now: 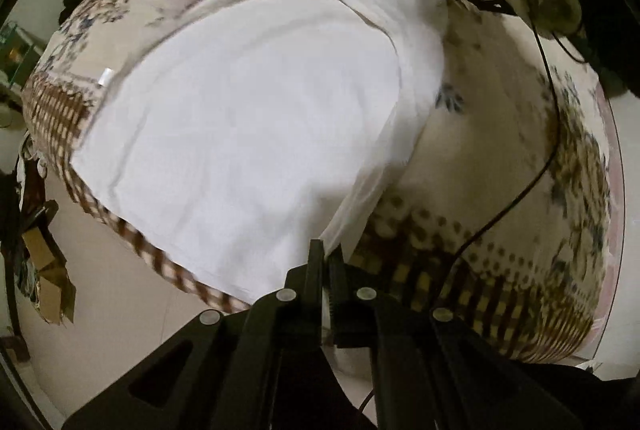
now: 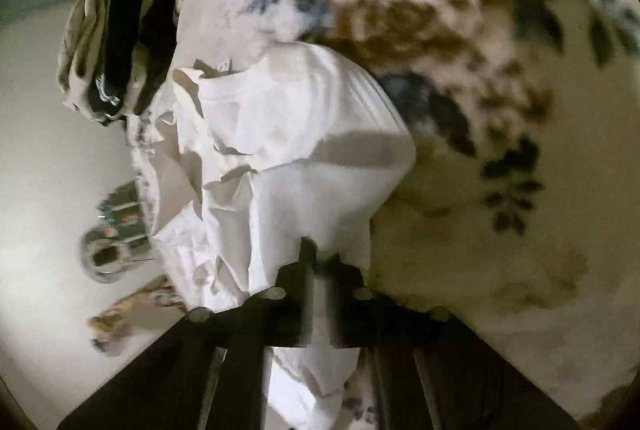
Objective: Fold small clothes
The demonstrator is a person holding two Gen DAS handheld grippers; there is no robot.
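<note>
White cotton garment (image 1: 248, 117), thin, soft: spread flat over the floral-printed bedspread (image 1: 500, 133) on the bed, near edge reaching the checked border at the bed's side.

Left tool (image 1: 326, 262): jaws closed narrow, pinching the garment's near hem corner. Right tool (image 2: 320, 254): jaws closed on a bunched fold of the same white cloth (image 2: 280, 133); crumpled layers lie to its left in that view.

Handling, judged: light, limp, no stiffness; will sag and drag between grips and crease easily. Not fragile. Best held at hem corners or seams, both points kept taut.

Room: open bedspread beyond the garment's right edge. A thin black cable (image 1: 548, 117) trails across it and could snag. Bed edge is close by the left tool; cloth could slip off toward the floor.
</note>
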